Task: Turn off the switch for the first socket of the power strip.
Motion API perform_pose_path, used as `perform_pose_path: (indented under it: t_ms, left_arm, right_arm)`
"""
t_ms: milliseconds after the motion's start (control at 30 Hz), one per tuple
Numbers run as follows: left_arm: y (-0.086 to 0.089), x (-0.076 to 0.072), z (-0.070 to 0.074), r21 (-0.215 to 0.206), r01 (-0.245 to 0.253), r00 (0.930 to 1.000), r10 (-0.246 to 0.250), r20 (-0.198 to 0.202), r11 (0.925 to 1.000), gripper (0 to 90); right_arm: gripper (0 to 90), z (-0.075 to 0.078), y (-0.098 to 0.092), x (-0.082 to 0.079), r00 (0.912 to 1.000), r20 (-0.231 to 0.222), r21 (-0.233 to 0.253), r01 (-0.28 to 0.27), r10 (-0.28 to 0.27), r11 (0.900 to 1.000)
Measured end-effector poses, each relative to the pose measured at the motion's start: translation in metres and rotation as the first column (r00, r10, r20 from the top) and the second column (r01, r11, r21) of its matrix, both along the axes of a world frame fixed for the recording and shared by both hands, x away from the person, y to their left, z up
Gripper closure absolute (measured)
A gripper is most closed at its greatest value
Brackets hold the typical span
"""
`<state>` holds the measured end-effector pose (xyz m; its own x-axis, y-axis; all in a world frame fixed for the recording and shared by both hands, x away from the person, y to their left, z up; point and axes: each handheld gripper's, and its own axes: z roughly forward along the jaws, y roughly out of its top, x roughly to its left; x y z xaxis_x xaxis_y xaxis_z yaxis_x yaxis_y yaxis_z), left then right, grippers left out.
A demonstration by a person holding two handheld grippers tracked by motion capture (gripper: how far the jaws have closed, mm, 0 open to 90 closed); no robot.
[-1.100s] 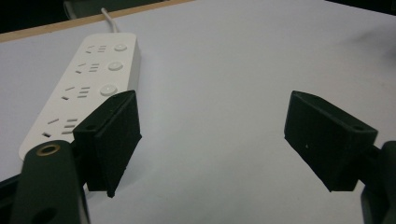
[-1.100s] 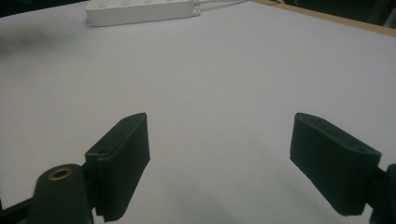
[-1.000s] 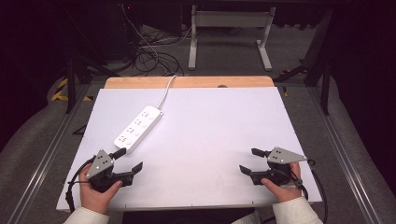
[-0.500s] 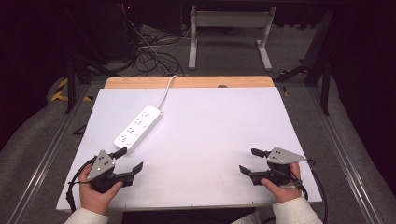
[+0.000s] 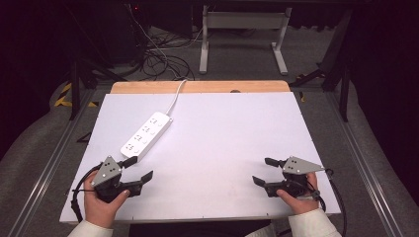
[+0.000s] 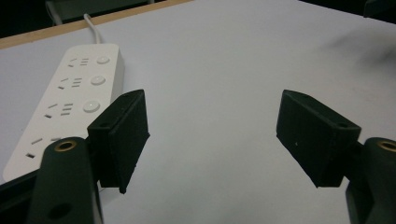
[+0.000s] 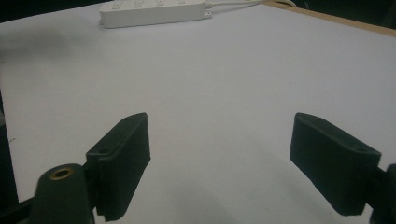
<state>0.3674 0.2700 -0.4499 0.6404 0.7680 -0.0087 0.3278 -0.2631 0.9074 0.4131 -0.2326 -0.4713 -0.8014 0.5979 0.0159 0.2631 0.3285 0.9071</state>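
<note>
Starting position: left hand-held gripper (image 5: 134, 170) and right hand-held gripper (image 5: 266, 171) rest wide apart and empty on the table (image 5: 222, 133); likely next, reaching for the power strip (image 5: 146, 135).

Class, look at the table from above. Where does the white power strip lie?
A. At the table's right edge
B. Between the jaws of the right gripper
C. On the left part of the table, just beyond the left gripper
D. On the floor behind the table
C: the power strip lies flat on the table, left of centre, just beyond the open left gripper.
</note>
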Motion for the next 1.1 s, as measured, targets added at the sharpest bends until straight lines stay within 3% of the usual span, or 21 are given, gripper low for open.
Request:
perform_pose_path:
  t_ms: [100, 367, 667, 833, 1100]
  left_arm:
    - [0.001, 0.003, 0.004, 0.026, 0.004, 1.0, -0.005, 0.008, 0.9996, 28.0]
    - [0.003, 0.017, 0.02, 0.022, 0.033, 0.9991, -0.033, -0.028, 0.9992, 32.4]
    - [0.0, 0.036, 0.032, 0.027, 0.053, 0.9968, -0.051, -0.061, 0.9982, 32.9]
    - [-0.002, 0.046, 0.04, 0.064, 0.069, 0.9962, -0.065, -0.059, 0.9956, 32.9]
    - [-0.004, 0.061, 0.047, 0.076, 0.084, 0.9945, -0.079, -0.07, 0.9936, 33.1]
  right_arm:
    - [21.1, 0.0, -0.001, 0.001, 0.9999, 0.006, 0.003, -0.011, 0.011, 1.0]
    - [21.7, -0.004, -0.003, 0.004, 0.9999, -0.015, 0.009, -0.005, 0.005, 1.0]
    - [22.1, -0.005, -0.006, -0.001, 0.9998, -0.016, 0.005, 0.013, -0.013, 1.0]
    - [22.5, -0.005, -0.009, -0.006, 0.9995, -0.016, 0.008, 0.025, -0.025, 1.0]
    - [23.3, -0.007, -0.011, -0.01, 0.999, -0.022, 0.008, 0.038, -0.038, 0.999]
